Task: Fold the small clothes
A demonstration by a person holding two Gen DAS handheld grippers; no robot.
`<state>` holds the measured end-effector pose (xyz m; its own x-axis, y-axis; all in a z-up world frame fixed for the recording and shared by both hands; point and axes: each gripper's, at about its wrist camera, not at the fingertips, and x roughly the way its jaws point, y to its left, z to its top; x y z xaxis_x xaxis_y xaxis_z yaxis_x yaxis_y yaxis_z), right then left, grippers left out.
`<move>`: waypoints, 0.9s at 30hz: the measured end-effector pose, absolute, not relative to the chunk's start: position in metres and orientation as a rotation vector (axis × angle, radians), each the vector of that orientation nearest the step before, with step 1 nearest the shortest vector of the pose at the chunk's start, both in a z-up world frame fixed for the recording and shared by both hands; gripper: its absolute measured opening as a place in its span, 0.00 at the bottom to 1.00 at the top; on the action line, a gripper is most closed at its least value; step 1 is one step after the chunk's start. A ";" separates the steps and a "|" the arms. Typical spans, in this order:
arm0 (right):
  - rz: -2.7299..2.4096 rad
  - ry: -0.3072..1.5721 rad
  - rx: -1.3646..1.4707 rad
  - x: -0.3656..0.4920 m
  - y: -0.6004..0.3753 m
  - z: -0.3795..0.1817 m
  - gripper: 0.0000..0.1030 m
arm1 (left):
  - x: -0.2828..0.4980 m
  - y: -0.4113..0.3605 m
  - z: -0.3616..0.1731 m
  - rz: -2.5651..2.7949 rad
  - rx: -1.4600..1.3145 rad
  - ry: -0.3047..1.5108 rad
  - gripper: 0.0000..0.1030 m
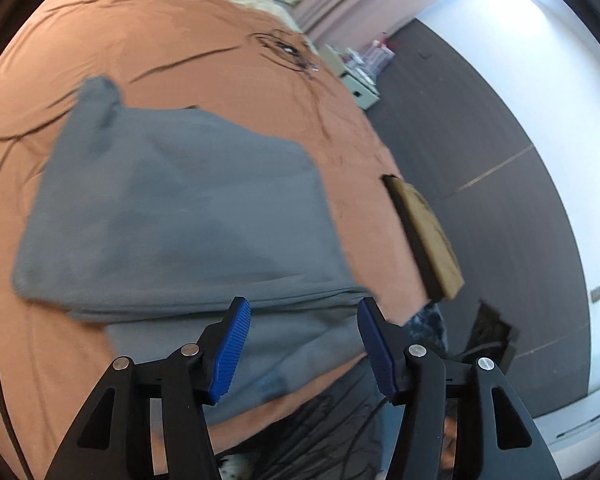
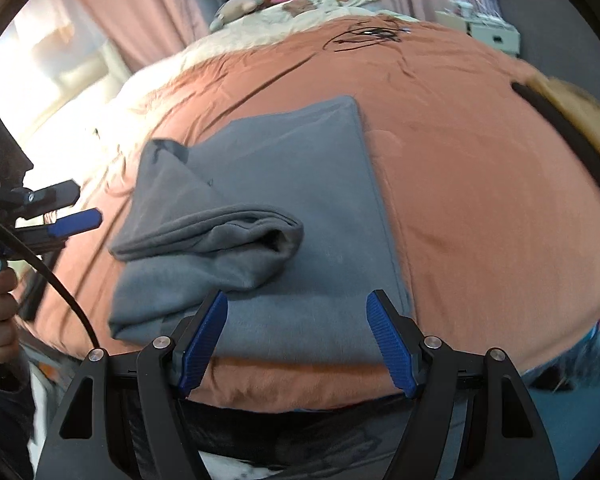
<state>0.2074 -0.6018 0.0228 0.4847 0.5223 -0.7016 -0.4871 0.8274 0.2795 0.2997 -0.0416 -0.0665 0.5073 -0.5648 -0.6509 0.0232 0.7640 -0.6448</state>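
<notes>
Where curtains (image 2: pixel 148 12) hang, rust bedspread (image 2: pixel 460 184).

Black gripper (image 1: pixel 304 306) frames, ribbed blue pads (image 1: pixel 230 352), silver screws (image 1: pixel 417 350).

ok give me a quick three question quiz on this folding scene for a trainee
1. True or false: the right tool is clamped on the grey garment.
2. Multiple choice: the garment lies on A) a white towel B) an orange-brown bedspread C) bare floor.
3. Short answer: is anything pinched between the blue pads of the left tool?

Key
1. False: its jaws stand apart, over the garment's near edge, gripping nothing.
2. B.
3. No: the pads stand apart, with cloth seen behind the gap but not pinched.
</notes>
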 end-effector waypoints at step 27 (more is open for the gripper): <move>0.715 0.876 -0.770 0.248 -0.439 0.048 0.12 | 0.262 0.005 -0.161 -0.195 -0.738 1.165 0.56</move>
<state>0.2483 -0.4388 0.0483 0.4543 0.2243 -0.8622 -0.8001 0.5283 -0.2842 0.2618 0.0048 -0.1609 0.4083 -0.5028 -0.7619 -0.2266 0.7527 -0.6181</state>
